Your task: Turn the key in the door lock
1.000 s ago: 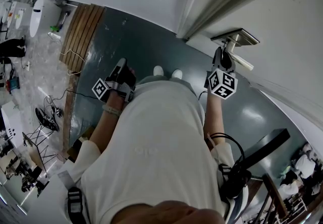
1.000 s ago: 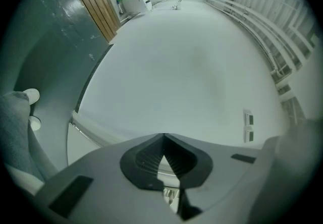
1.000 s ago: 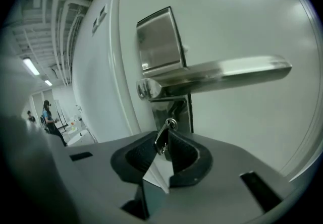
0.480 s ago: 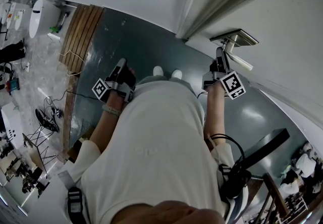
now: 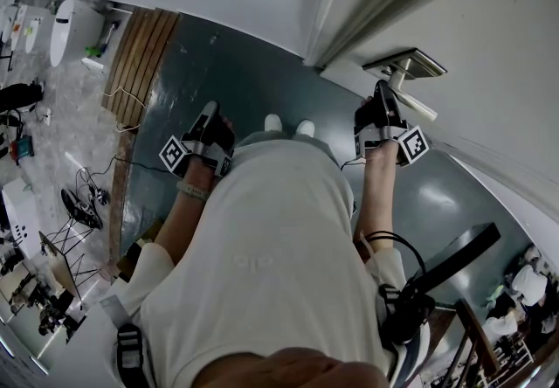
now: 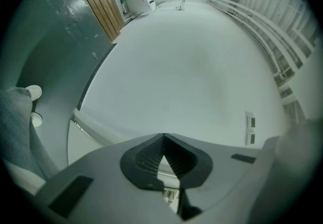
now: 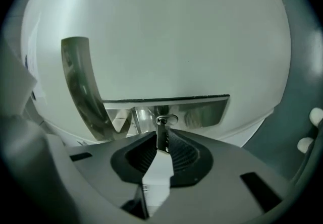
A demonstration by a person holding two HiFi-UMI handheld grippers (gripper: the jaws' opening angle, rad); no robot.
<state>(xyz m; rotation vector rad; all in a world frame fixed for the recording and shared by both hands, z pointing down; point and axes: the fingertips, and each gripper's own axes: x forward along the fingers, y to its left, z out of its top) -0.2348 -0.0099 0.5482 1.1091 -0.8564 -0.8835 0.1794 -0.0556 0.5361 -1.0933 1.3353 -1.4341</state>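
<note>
Two tongs in view. Right tongs [image 7: 161, 138] are clamped on the key [image 7: 161, 129], which sits in the lock cylinder [image 7: 167, 118] of the metal plate [image 7: 207, 109] on the door [image 7: 166, 31], beside the lever handle [image 7: 81, 87]. Left tongs [image 6: 163, 141] are closed together and empty, facing a white wall [image 6: 192, 66], well apart from the lock.

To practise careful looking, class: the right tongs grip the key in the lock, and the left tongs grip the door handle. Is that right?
No. The left tongs grip nothing: the left gripper view shows them shut and empty, away from the handle. The right tongs do grip the key in the lock.
</note>
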